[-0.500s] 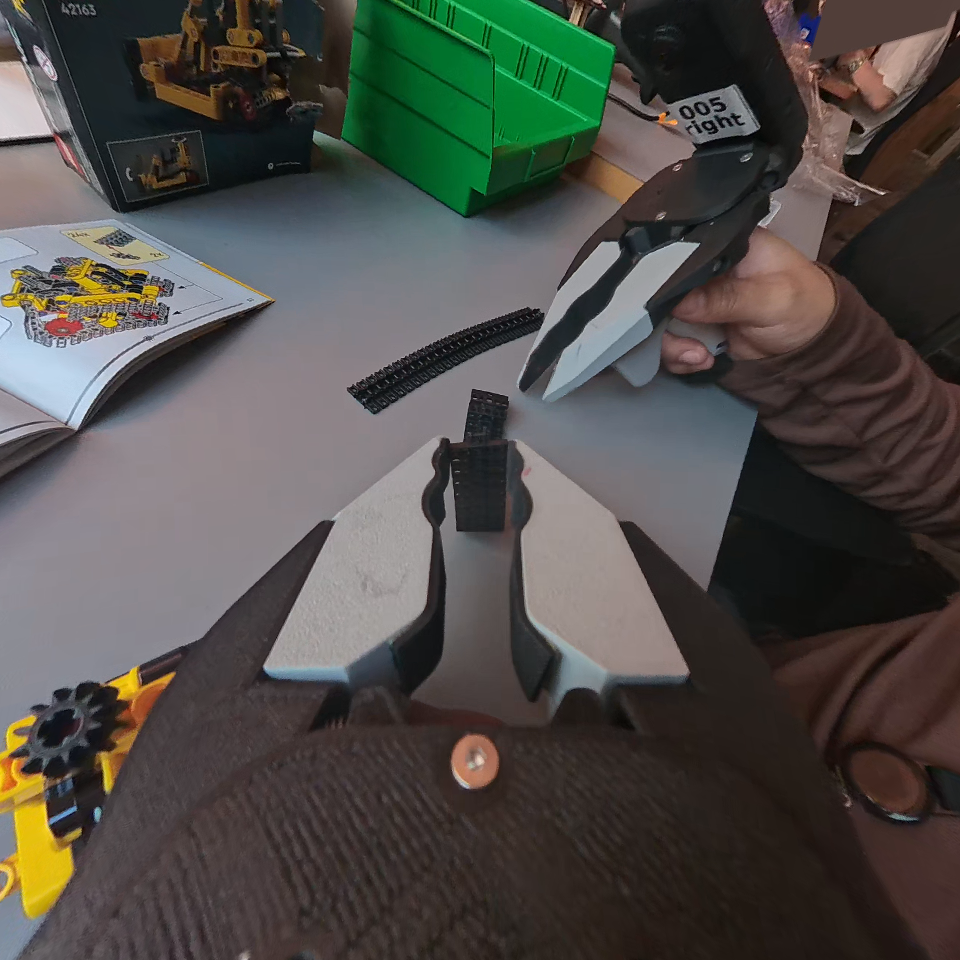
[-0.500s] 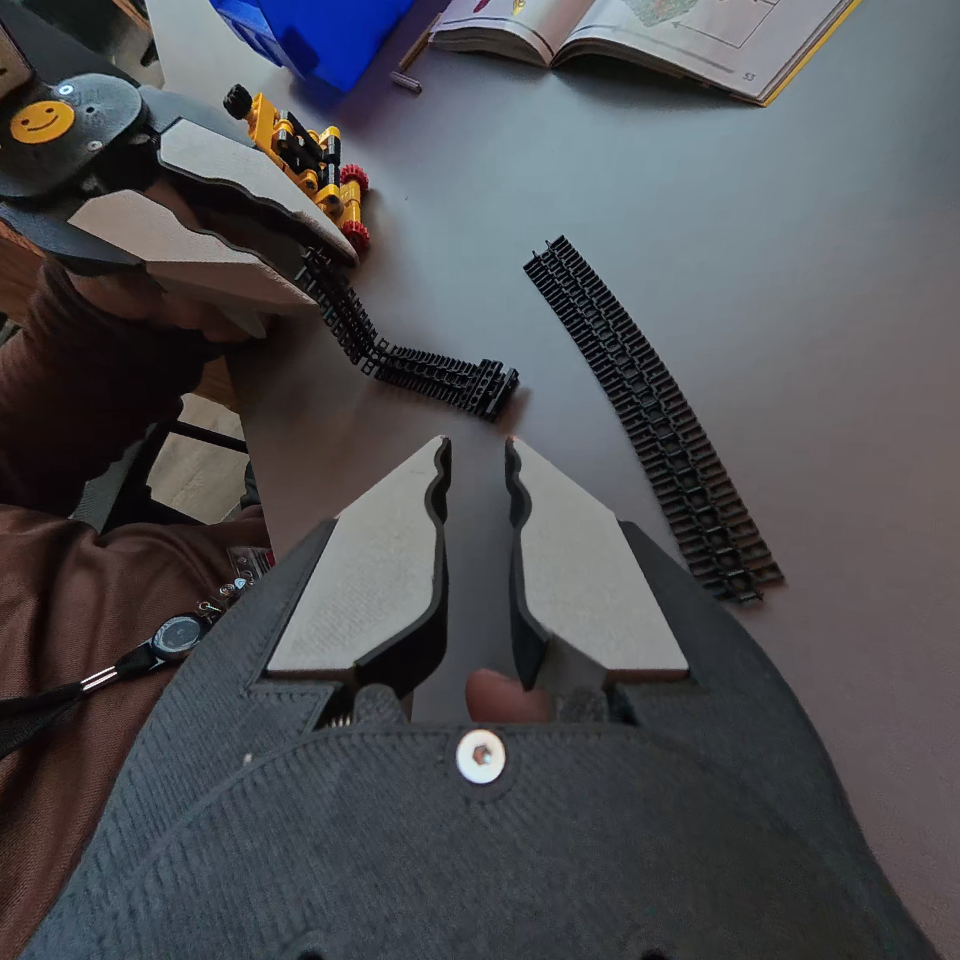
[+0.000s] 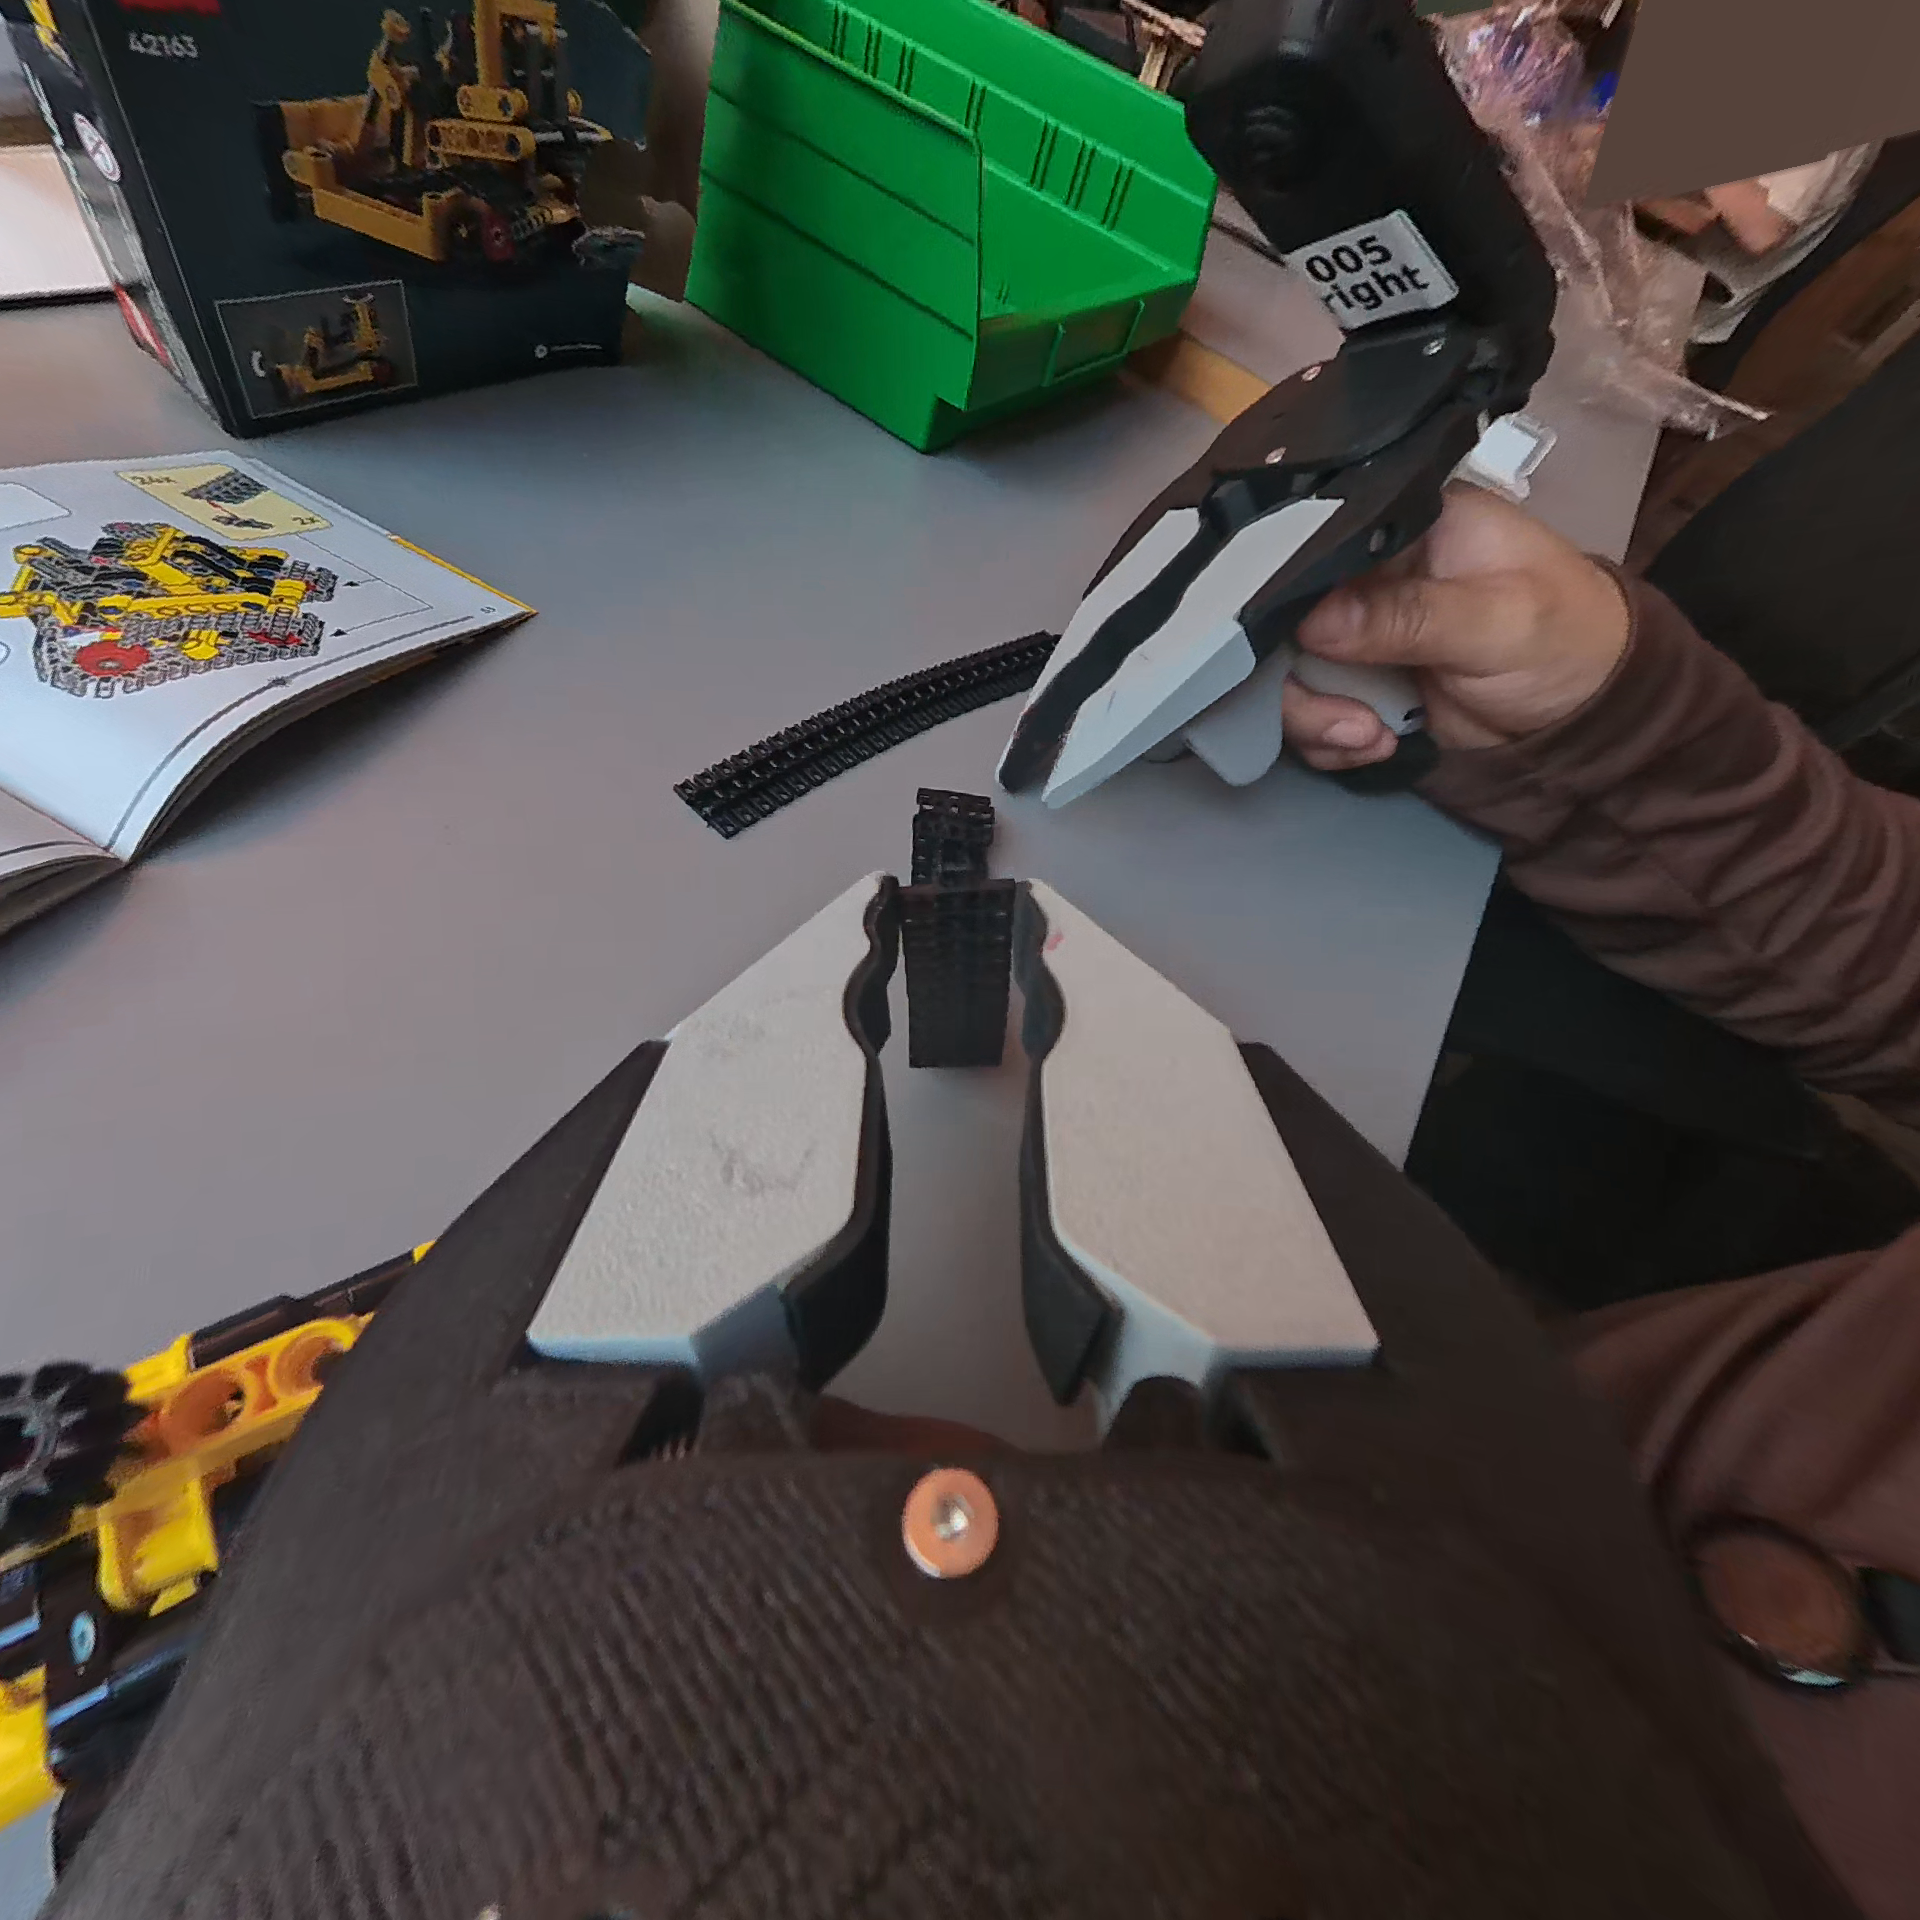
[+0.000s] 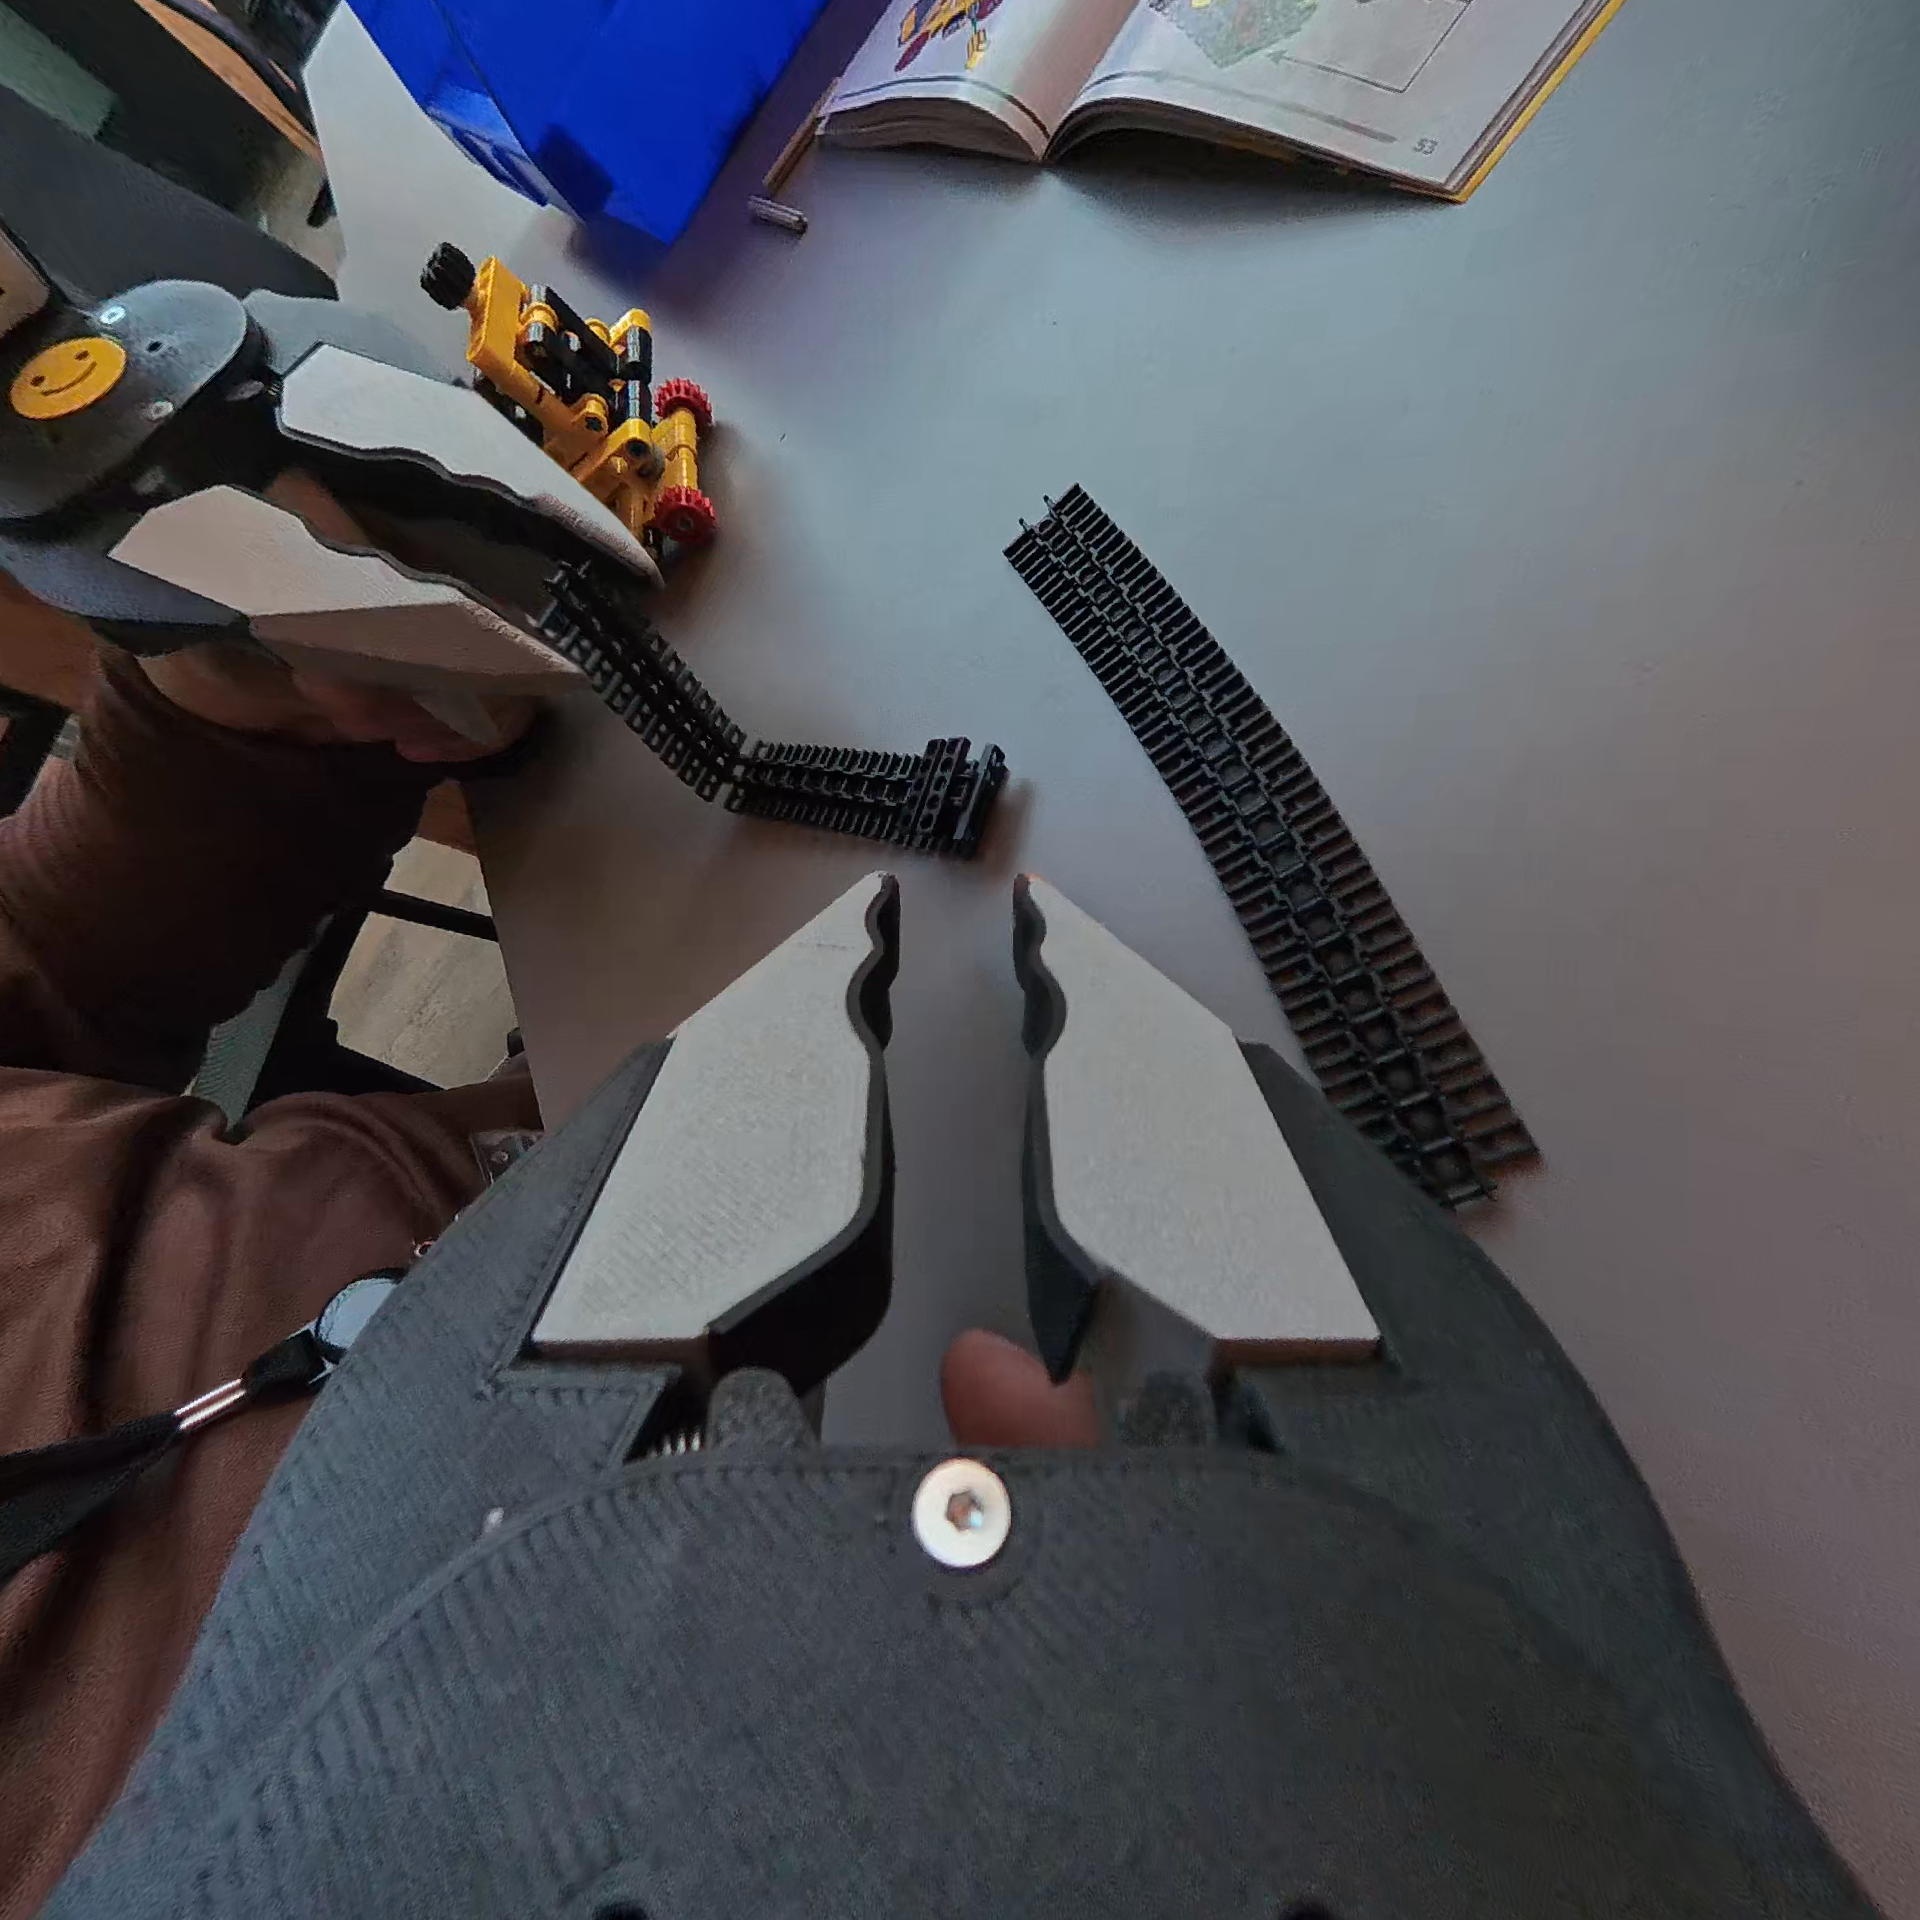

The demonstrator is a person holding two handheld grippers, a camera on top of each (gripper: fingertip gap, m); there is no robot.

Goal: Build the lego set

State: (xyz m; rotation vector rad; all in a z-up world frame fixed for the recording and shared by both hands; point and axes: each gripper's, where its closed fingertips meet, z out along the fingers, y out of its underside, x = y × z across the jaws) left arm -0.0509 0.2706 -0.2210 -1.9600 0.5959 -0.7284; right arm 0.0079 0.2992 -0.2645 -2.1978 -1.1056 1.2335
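While the left gripper (image 3: pixel 956 894) pinches one end of a short black track (image 4: pixel 831 779) between its fingers (image 3: pixel 758 1122), the strip slopes down from the grip and its far half lies flat on the bench (image 3: pixel 416 987), presumably held raised so that the free end is offered for joining. Just beside that free end hovers the right gripper (image 4: pixel 956 894), its fingers (image 4: pixel 748 1122) spread slightly with nothing between them, seemingly placed to take hold there. A long track (image 4: pixel 1278 852) lies flat in a gentle curve, apart from the short one and untouched. Behind the left gripper stands the yellow chassis (image 4: pixel 592 405), with two red gears and one black gear visible, apparently awaiting its tracks. An open manual (image 3: pixel 187 644) lies within sight for reference. Counts: two grippers, two track strips, one chassis, one manual, one set box (image 3: pixel 353 208), one green bin (image 3: pixel 935 229) and one blue bin (image 4: pixel 603 94); one small dark pin (image 4: pixel 777 214) lies near the blue bin.
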